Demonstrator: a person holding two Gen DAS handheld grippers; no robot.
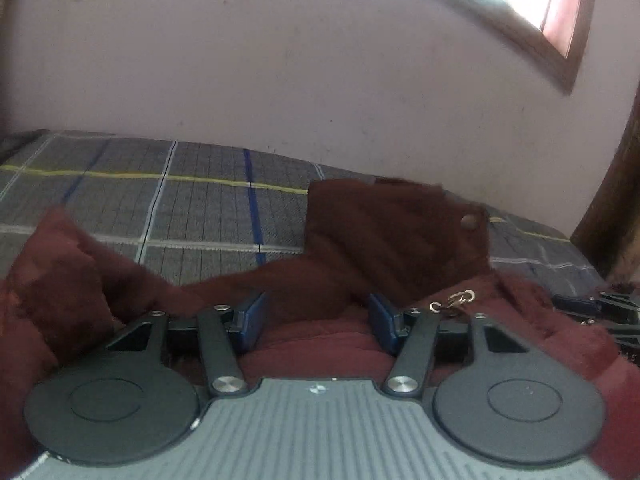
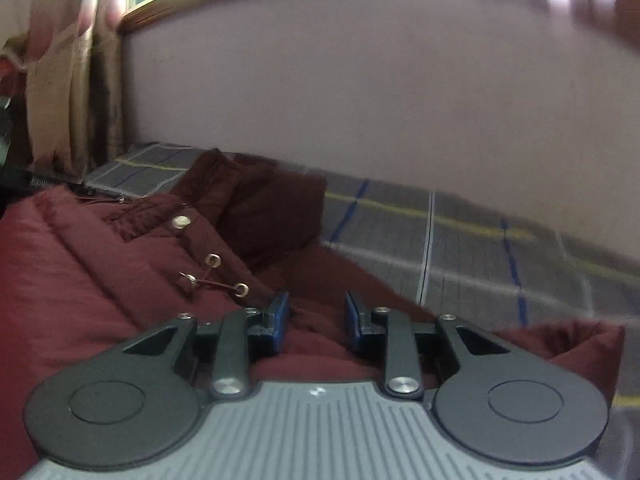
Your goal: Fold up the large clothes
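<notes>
A dark red padded jacket (image 1: 384, 232) lies bunched on a bed with a grey checked cover (image 1: 168, 200). My left gripper (image 1: 318, 312) is open, its blue pads low over the red fabric with cloth lying between them, not pinched. A metal zip pull (image 1: 454, 300) lies just right of it. In the right wrist view the jacket (image 2: 100, 280) shows its snap button (image 2: 181, 222), eyelets and drawcord. My right gripper (image 2: 316, 312) is open over the jacket's near edge. The other gripper (image 1: 600, 308) shows at the right edge of the left wrist view.
A pale wall (image 1: 280, 80) runs behind the bed. A wood-framed window (image 1: 552, 8) is at the upper right of the left wrist view. Curtains (image 2: 60, 80) hang at the left of the right wrist view. The bed cover (image 2: 480, 248) extends right of the jacket.
</notes>
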